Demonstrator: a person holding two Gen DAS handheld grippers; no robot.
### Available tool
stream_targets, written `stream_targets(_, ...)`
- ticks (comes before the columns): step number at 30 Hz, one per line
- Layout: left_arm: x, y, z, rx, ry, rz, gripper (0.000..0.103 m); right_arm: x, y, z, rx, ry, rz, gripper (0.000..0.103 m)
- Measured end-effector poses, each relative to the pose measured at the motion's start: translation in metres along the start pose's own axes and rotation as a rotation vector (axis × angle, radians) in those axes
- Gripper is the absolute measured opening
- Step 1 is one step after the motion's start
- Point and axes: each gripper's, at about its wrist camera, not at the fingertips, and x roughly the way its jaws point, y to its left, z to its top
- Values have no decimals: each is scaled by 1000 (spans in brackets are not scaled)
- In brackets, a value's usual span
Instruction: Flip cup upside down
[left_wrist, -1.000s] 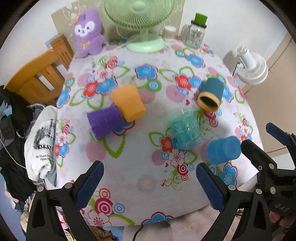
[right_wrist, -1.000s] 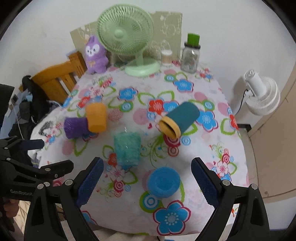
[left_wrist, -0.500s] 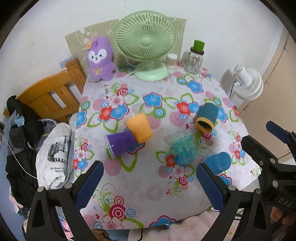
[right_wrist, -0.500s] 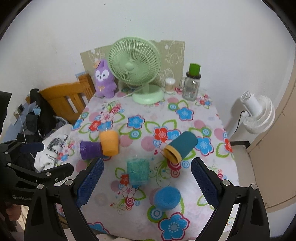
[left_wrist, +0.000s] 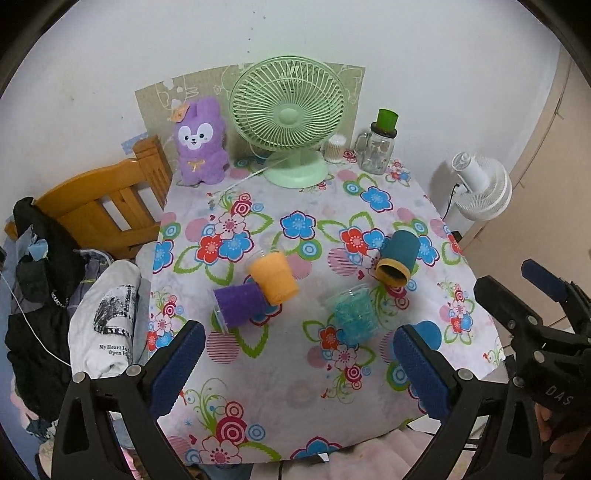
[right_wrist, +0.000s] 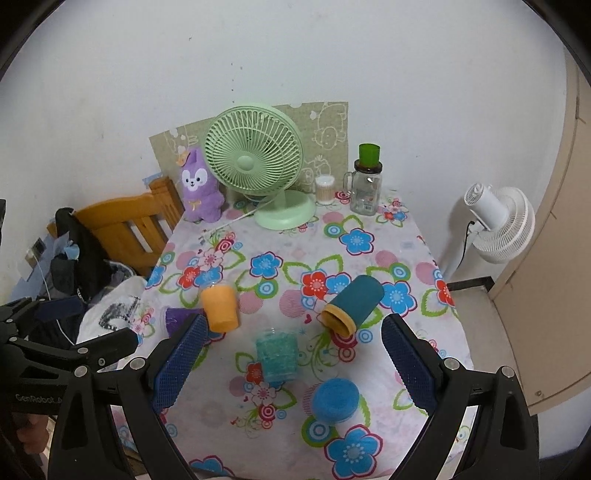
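Several cups sit on the flowered tablecloth (left_wrist: 295, 369). A purple cup (left_wrist: 240, 304) and an orange cup (left_wrist: 275, 277) lie on their sides, touching. A dark teal cup (left_wrist: 397, 256) with a yellow rim lies on its side. A clear turquoise cup (left_wrist: 354, 314) and a blue cup (right_wrist: 334, 400) stand bottom up. My left gripper (left_wrist: 295, 369) is open and empty, high above the near table edge. My right gripper (right_wrist: 291, 362) is open and empty, also held high; in its view are the orange cup (right_wrist: 219, 308), teal cup (right_wrist: 352, 302) and turquoise cup (right_wrist: 277, 356).
At the table's back stand a green fan (left_wrist: 291, 118), a purple plush toy (left_wrist: 199, 144), a small jar (left_wrist: 334, 147) and a glass mug with a green lid (left_wrist: 378, 147). A wooden chair (left_wrist: 107, 206) with clothes stands left, a white floor fan (left_wrist: 480, 188) right.
Both grippers have risen and pulled back from the table, so the cups look smaller and more of the wall shows. The cups have not moved. Both grippers stay open.
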Motion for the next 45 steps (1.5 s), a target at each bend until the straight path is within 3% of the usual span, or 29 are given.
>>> stream_targets(45, -3, 5, 0, -18, -12, -4, 103, -2, 5, 1, -12, -10, -30, 97)
